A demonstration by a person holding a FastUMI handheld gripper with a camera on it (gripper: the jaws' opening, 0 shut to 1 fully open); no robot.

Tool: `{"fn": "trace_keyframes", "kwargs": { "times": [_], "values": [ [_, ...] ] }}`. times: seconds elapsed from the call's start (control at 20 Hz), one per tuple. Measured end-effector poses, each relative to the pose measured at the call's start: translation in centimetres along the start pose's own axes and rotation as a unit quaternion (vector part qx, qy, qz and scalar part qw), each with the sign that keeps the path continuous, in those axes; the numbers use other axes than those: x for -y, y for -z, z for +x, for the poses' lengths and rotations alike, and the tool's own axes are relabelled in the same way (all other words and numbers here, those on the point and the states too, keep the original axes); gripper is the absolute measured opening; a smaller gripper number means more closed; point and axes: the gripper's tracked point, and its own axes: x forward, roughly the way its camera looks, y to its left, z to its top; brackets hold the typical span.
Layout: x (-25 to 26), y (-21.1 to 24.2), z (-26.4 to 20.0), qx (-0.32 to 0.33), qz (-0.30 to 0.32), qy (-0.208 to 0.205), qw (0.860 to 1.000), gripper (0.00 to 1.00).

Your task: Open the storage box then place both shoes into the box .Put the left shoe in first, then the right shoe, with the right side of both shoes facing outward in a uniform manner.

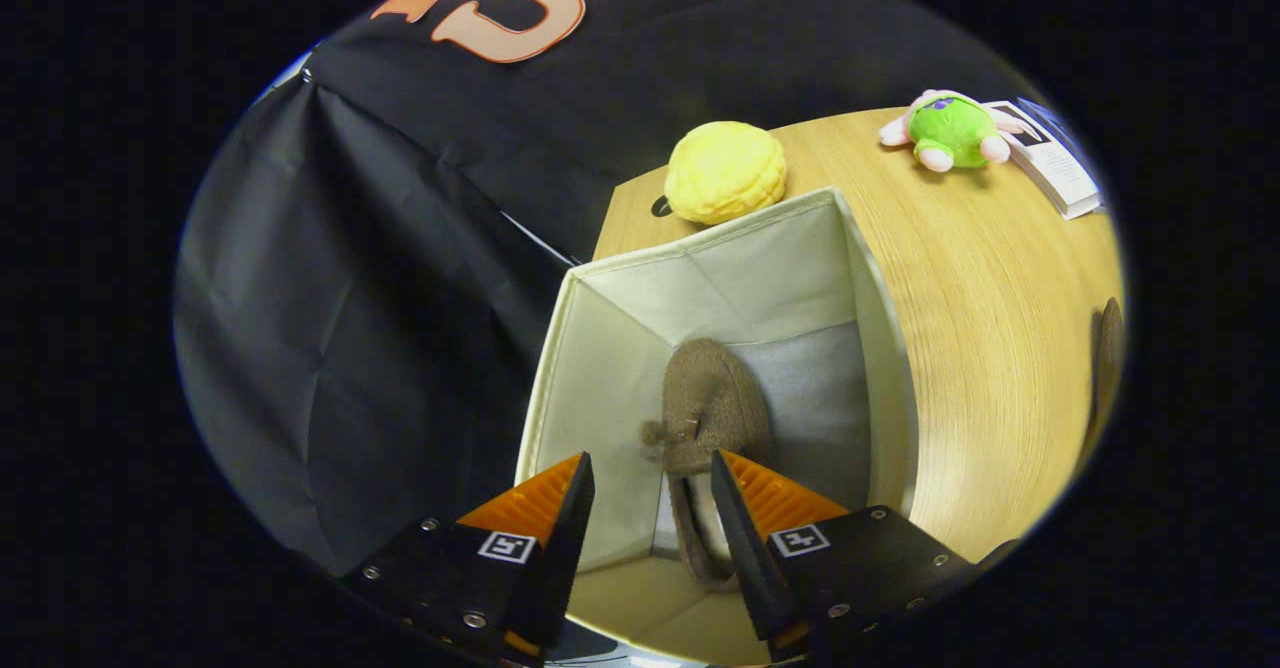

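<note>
Two fingers of the gripper (pixel 652 488) point steeply down over the open storage box (pixel 880 318), spread apart with a clear gap and pressing on nothing. Just beyond that gap, a brown shoe (pixel 712 408) lies inside the box on its grey floor, beside the near corner wall — which shoe of the pair it is, I cannot tell. Beyond the box, on the wooden table (pixel 1000 298), sit a yellow plush ball (pixel 725 171), a green plush toy (pixel 950 131) and a white card (pixel 1050 158).
</note>
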Motion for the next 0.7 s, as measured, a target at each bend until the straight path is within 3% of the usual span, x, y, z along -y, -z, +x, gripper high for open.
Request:
{"fn": "trace_keyframes", "kwargs": {
  "times": [0.1, 0.3, 0.7],
  "values": [
    [-0.3, -0.8, -1.8, 0.015, -0.006, -0.011, 1.000, 0.76],
    [0.2, -2.8, -6.6, 0.066, -0.027, -0.032, 0.997, 0.79],
    [8.8, -4.4, -15.5, 0.159, -0.101, 0.018, 0.982, 0.96]
  ]
}}
